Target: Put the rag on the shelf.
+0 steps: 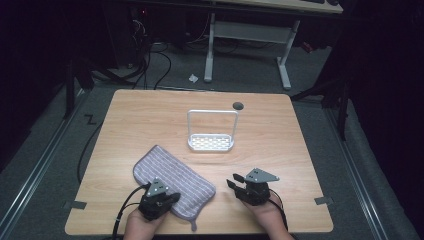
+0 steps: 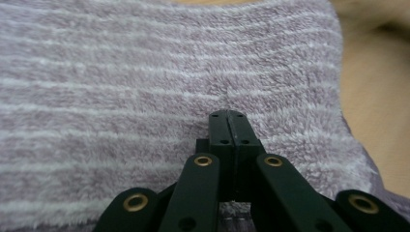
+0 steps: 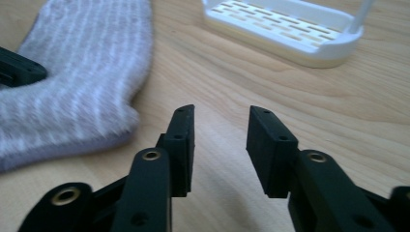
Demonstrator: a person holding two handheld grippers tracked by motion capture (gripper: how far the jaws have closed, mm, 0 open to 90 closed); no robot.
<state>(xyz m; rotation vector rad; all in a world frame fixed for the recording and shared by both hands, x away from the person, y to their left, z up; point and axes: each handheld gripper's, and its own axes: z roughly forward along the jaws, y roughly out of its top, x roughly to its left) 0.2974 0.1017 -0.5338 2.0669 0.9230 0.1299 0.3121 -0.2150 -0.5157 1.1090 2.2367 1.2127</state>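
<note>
The left gripper [image 1: 169, 198] rests on the near edge of the striped purple towel [image 1: 172, 177] at the table's [image 1: 280, 145] front left, jaws pressed together with no cloth visibly between them. The right gripper [image 1: 234, 181] hovers beside the towel, jaws half apart and empty. Judging by this, the grasp is just starting; next, the right must reach the towel's edge and pinch it.

High view looking down from above the near edge of the light wooden table [image 1: 150, 107]; gripper views riding low, up close; all sharing the striped lilac fleece cloth [image 1: 172, 180] [image 2: 145, 72] [image 3: 82, 77].
</note>
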